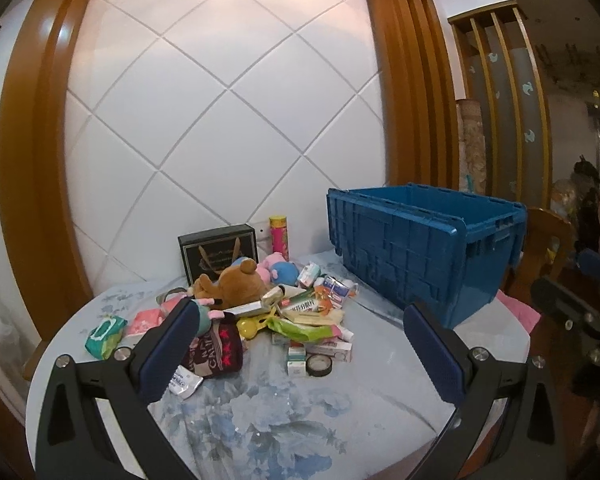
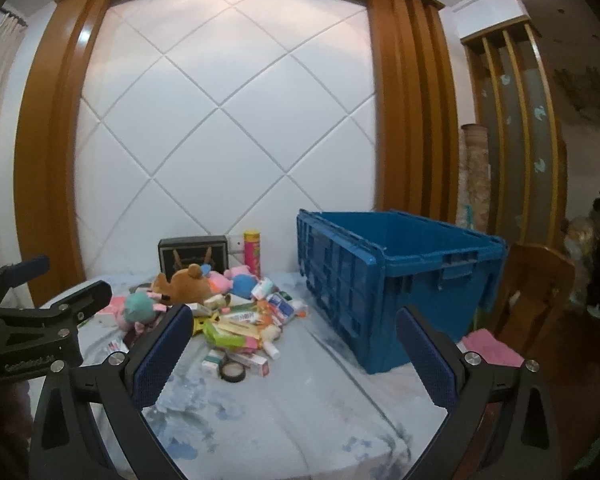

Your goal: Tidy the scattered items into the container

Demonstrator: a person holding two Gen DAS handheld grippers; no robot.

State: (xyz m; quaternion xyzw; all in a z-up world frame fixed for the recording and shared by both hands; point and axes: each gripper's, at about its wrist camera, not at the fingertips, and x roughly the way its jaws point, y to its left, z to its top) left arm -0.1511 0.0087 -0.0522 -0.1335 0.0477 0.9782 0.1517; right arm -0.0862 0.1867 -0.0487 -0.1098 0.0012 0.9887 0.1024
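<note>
Both tongs, left (image 1: 298, 354) and right (image 2: 294, 356), hung wide apart and empty, clear of the tabletop (image 1: 300, 412). Pile (image 1: 268, 308) lay centre-far; blue crate (image 1: 428, 248) stood right, mouth up, ready for drops.

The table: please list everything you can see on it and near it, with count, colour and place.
crate: one, blue, open top, on the table's right side
table: one, round, pale blue floral cloth
pile of small items: many boxes, tubes and packets, mixed colours, table centre
bear: one, brown plush, lying on the pile
black box: one, black, standing by the wall
can: one, pink and yellow, upright beside the black box
tape roll: one, black, at the pile's front edge
wipes pack: one, green, table's left
chair: one, wooden, right of the crate
left tongs: open, empty
right tongs: open, empty
</note>
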